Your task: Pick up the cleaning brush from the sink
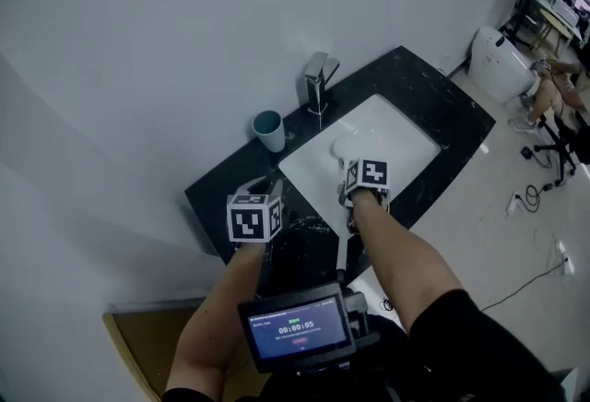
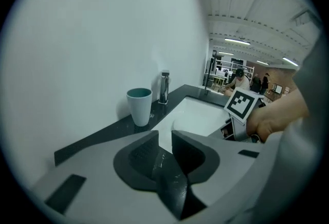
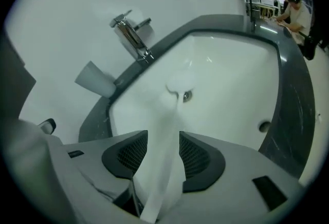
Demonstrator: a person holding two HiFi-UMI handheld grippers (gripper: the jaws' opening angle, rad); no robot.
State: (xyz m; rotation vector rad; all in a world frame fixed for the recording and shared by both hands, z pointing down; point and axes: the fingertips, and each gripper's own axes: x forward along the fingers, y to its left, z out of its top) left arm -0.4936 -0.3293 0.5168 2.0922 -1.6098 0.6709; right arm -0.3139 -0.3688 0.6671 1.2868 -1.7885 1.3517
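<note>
Right gripper view: the right hand-held gripper [image 3: 163, 141] stands open astride the long white plastic cleaning brush [image 3: 168, 115], whose head lies by the drain of the white rectangular sink [image 3: 231, 74]. An off-centre squeeze could skid the slick handle away. The left hand-held gripper [image 2: 165, 138], barely open, holds nothing.

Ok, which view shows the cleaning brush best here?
The right gripper view: the brush runs large and central from between the tongs to its head by the drain. The head view shows just a small pale blob of it in the sink. In the left gripper view I can't make it out.
</note>
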